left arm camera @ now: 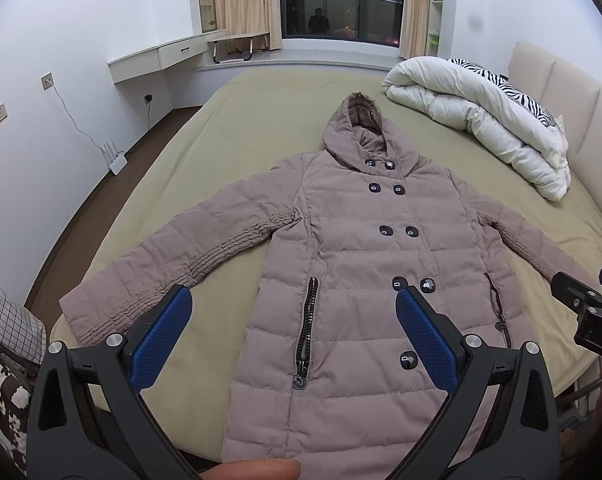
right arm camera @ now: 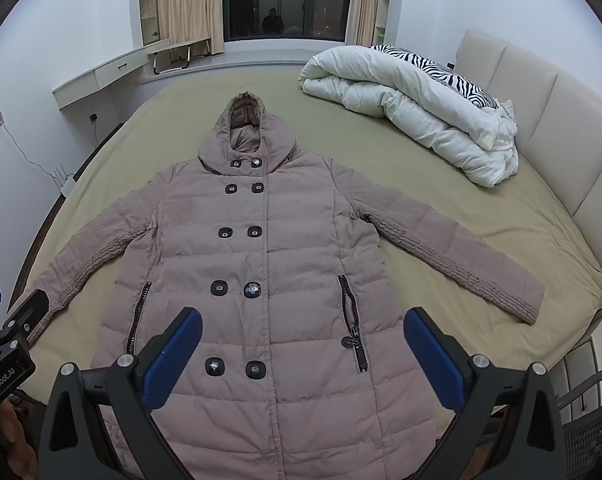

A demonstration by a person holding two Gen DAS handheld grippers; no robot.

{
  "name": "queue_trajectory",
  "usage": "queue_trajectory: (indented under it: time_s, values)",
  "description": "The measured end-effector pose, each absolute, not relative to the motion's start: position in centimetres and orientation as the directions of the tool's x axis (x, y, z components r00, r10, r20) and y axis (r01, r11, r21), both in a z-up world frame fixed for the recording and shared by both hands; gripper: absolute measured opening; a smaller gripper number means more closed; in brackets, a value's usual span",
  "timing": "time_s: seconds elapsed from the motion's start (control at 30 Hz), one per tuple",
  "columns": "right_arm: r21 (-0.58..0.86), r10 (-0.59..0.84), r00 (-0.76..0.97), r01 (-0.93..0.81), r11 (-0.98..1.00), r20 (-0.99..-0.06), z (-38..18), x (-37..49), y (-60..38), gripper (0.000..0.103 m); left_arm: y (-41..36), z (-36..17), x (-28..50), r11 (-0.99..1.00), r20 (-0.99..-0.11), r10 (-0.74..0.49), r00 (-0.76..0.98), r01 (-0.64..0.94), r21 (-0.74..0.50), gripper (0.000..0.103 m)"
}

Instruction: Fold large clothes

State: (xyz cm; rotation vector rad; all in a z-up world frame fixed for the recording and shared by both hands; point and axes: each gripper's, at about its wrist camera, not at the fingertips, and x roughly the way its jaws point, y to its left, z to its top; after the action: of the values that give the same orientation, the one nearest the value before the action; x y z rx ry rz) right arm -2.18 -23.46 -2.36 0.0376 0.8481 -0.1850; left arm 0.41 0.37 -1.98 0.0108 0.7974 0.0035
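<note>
A taupe hooded coat lay flat, sleeves spread, on the bed. The left gripper and the right gripper hovered above it, jaws spread, holding nothing.

A rolled white duvet lies by the beige headboard; curtains flank a dark window.

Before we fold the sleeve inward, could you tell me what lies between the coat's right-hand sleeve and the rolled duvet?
Only bare olive bedsheet lies between the sleeve and the duvet; the right wrist view shows it best.
</note>
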Motion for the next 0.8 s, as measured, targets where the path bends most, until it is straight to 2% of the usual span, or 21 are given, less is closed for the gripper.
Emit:
queue_trajectory:
  time_s: [0.8]
  values:
    - [-0.046, -0.150, 0.640, 0.176, 0.983, -0.754, -2.87, -2.13, -23.58, 0.103, 0.51, -2.57, 0.53, 1.000, -0.723, 0.010, 0.690, -0.004, 0.010, 0.103]
